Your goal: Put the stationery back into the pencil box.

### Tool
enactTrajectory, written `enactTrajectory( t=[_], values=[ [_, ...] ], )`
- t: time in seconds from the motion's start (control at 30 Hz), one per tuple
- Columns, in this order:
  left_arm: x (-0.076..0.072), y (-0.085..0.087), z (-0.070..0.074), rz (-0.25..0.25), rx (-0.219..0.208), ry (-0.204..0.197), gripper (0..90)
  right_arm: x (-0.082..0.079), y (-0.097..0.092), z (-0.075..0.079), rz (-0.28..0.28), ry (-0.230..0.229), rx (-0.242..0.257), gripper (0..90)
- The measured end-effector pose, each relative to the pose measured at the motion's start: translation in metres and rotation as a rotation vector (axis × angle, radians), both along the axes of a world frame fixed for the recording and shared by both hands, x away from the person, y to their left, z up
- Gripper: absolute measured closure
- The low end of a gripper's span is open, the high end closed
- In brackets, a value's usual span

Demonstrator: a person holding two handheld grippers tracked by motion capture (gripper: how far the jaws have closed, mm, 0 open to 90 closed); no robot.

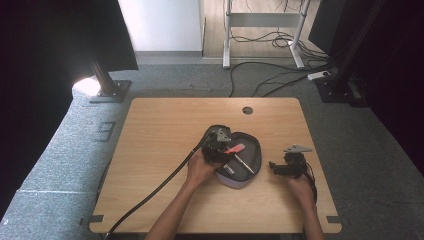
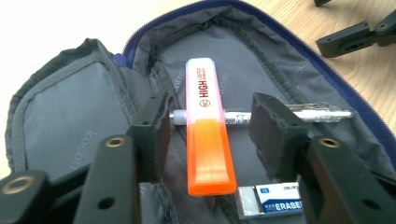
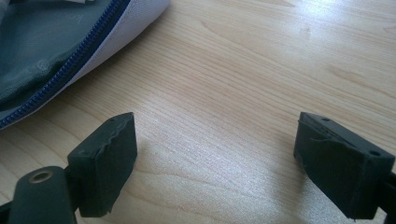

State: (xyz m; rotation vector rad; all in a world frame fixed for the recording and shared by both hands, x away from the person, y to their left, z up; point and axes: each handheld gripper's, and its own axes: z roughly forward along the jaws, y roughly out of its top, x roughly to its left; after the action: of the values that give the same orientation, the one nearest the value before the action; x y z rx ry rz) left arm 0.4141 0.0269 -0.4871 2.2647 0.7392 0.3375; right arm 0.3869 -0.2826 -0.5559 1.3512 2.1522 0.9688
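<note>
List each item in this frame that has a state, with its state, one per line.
pencil case: unzipped, lying open on the table
highlighter: capped, lying in the case across the pen
pen: lying flat under the highlighter
eraser: sleeved, lying in the case
left gripper: open, jaws either side of the highlighter
right gripper: open, empty, over bare table

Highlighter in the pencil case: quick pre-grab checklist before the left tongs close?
1. Pencil case unzipped, lying open: ok.
2. Left tongs open, jaws either side of the highlighter: ok.
3. Pads touching the highlighter: not ok, gaps on both sides.
4. Pen crosses under the highlighter; may get pinched too: not ok.
5. Eraser outside the jaw path: cannot tell.
6. Right tongs open over bare table, out of the way: ok.
</note>
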Motion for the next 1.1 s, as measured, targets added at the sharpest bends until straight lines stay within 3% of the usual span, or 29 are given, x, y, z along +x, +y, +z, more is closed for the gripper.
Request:
enactTrajectory(
  t=[0.3, 0.53, 0.83, 1.1],
  values=[
    [-0.004, 0.007, 0.012, 0.003, -0.009, 0.003, 28.7, 0.000, 0.000, 0.000, 0.001, 0.000, 0.000, 12.9],
    [-0.009, 0.010, 0.018, -0.004, 0.017, -0.010, 19.6, 0.000, 0.000, 0.000, 0.001, 0.000, 0.000, 12.9],
    [-0.021, 0.025, 0.027, -0.025, -0.038, 0.009, 14.6, 0.000, 0.000, 0.000, 0.000, 0.000, -0.001, 12.8],
    [-0.031, 0.051, 0.031, -0.017, -0.097, 0.025, 13.0, 0.000, 0.000, 0.000, 0.000, 0.000, -0.001, 12.9]
  ],
)
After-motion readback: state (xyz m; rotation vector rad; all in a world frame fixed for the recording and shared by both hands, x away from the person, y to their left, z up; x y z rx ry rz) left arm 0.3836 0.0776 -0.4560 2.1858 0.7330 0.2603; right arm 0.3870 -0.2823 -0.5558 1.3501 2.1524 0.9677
